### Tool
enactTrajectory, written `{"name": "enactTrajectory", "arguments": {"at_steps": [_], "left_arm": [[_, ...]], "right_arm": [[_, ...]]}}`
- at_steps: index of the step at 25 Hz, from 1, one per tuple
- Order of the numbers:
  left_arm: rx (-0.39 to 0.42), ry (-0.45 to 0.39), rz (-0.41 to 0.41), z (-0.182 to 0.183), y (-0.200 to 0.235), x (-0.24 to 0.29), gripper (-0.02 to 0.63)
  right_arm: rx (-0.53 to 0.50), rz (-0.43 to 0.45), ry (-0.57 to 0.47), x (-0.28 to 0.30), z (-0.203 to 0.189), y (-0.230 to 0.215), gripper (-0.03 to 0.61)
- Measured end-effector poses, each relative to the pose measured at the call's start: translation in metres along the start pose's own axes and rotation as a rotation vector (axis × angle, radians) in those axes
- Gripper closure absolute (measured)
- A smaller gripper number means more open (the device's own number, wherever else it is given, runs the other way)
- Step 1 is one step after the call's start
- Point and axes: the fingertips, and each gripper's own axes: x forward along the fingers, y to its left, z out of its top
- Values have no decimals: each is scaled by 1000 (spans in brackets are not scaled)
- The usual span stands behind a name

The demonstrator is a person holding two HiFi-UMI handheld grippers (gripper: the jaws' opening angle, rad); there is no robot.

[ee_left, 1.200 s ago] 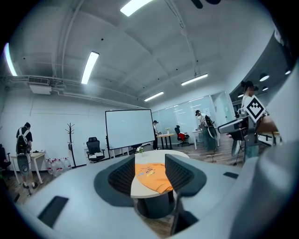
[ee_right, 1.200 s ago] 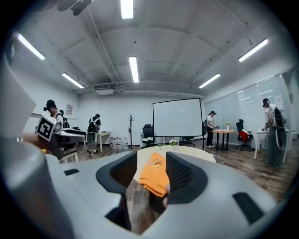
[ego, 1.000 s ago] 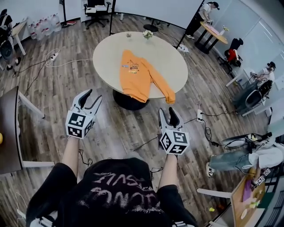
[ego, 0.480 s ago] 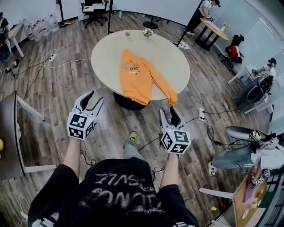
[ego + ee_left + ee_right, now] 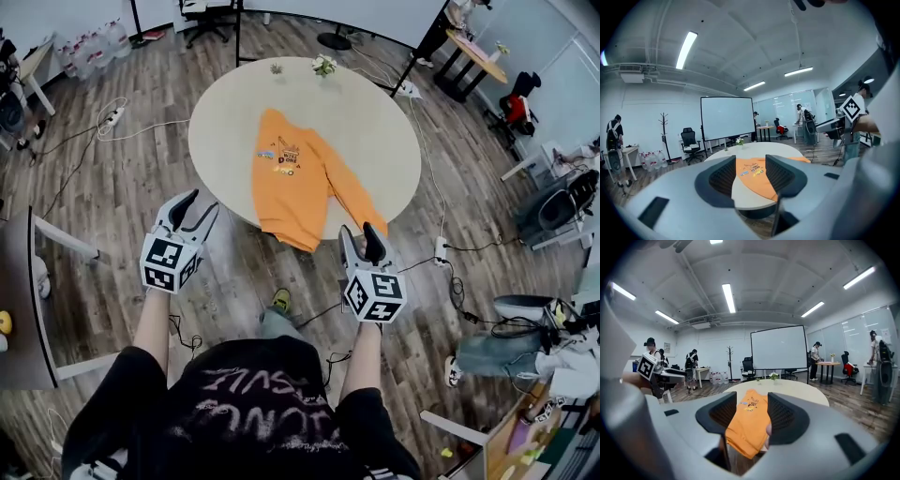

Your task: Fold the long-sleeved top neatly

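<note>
L gripper (image 5: 199, 202) & R gripper (image 5: 359, 231), mid-frame, both released, empty; R jaws just been opening. Orange top (image 5: 295, 178) on table (image 5: 225, 122), upper center.

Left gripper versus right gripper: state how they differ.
In the head view the left gripper is over bare floor, left of the top; the right gripper shows just below the top's hanging sleeve. In their own views, the left frames table and top, the right mostly the top's overhanging hem. The right's jaws have just been opening, nothing between them. Both are open, aimed at the table.
</note>
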Motion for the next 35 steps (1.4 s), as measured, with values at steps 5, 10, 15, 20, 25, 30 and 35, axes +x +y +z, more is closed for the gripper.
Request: {"name": "enactTrajectory", "arguments": {"at_steps": [5,10,15,20,25,30,35], "left_arm": [[22,41,0,7,14,71,416],[27,71,8,11,26,132,416],[99,114,4,14,31,176,416],[145,155,-35,13,48,205,416],[179,164,-69,21,69,247,415],[242,220,-169,14,87,302,416],[301,292,-299,-10,98,362,415]], "right_arm": [[-15,36,54,68,3,-38,363],[-12,73,93,123,4,-75,362],[-27,113,131,169,3,-99,361],[-60,142,151,207,10,-102,360],[-68,160,186,245,7,-106,360],[-73,168,241,288,-1,-114,359],[-77,200,320,337,-20,-117,359]]}}
